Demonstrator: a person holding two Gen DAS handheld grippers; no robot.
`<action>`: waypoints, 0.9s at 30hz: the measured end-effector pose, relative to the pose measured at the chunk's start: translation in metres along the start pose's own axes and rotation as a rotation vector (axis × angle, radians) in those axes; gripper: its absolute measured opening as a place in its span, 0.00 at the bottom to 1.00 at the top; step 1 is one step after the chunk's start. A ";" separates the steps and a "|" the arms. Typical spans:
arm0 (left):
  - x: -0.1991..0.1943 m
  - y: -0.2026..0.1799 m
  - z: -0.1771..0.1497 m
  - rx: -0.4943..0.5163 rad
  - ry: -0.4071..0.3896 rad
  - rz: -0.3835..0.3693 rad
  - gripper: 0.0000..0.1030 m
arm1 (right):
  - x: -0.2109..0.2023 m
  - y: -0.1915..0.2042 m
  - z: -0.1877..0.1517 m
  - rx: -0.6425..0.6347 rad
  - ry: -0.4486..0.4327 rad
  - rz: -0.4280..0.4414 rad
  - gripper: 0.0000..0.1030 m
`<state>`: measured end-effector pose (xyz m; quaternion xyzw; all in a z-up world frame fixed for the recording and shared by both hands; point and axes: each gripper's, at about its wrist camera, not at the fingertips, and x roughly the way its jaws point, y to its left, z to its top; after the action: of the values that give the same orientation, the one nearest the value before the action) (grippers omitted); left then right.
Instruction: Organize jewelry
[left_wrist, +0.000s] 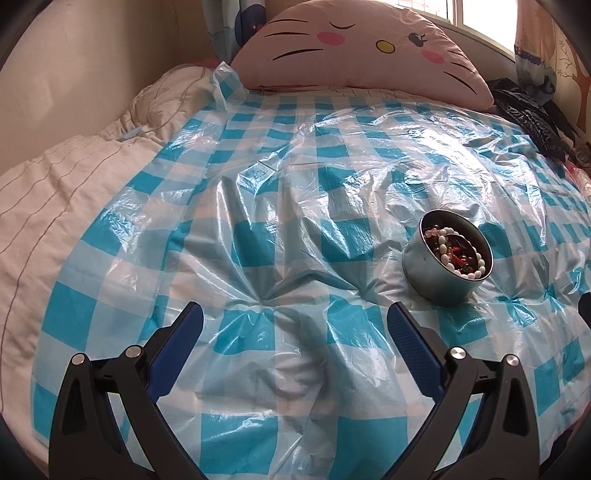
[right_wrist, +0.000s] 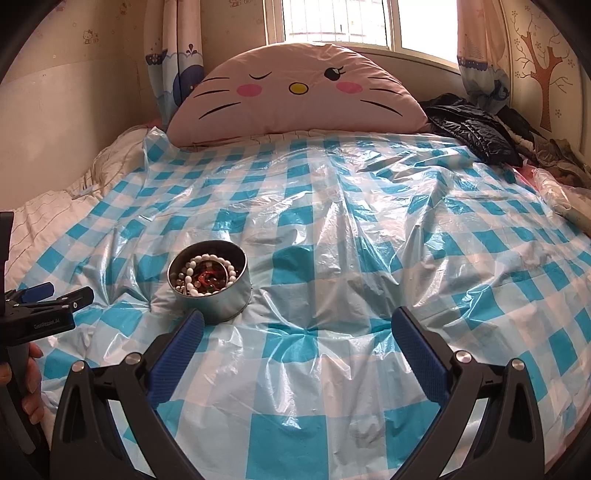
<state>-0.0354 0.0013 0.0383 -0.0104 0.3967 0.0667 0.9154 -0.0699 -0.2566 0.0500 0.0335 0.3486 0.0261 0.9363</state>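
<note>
A round metal tin (left_wrist: 439, 273) sits on the blue-and-white checked plastic sheet (left_wrist: 280, 206) on the bed. It holds a white bead bracelet (left_wrist: 476, 271) and a tangle of red and dark jewelry. My left gripper (left_wrist: 295, 325) is open and empty, with the tin just ahead of its right finger. In the right wrist view the tin (right_wrist: 218, 299) stands just beyond the left fingertip of my right gripper (right_wrist: 297, 326), which is open and empty. The white bracelet (right_wrist: 210, 273) lies on top. My left gripper (right_wrist: 51, 295) shows at the left edge.
A large pink cat-face pillow (right_wrist: 295, 96) leans at the head of the bed. A black jacket (right_wrist: 469, 129) and clothes lie at the far right. A cream quilt (left_wrist: 55, 206) lies left of the sheet. A window is behind.
</note>
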 end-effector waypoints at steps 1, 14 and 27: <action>-0.009 0.001 -0.002 -0.001 -0.012 0.017 0.93 | -0.006 0.000 -0.002 -0.003 -0.020 0.000 0.95; -0.079 -0.031 -0.016 0.054 -0.065 0.009 0.93 | -0.060 0.027 -0.027 -0.047 -0.070 0.053 0.95; -0.061 -0.034 -0.002 0.006 0.020 0.023 0.93 | -0.059 0.037 -0.041 -0.035 -0.048 0.066 0.95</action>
<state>-0.0737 -0.0398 0.0802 -0.0036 0.4062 0.0757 0.9106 -0.1421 -0.2220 0.0602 0.0291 0.3245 0.0624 0.9434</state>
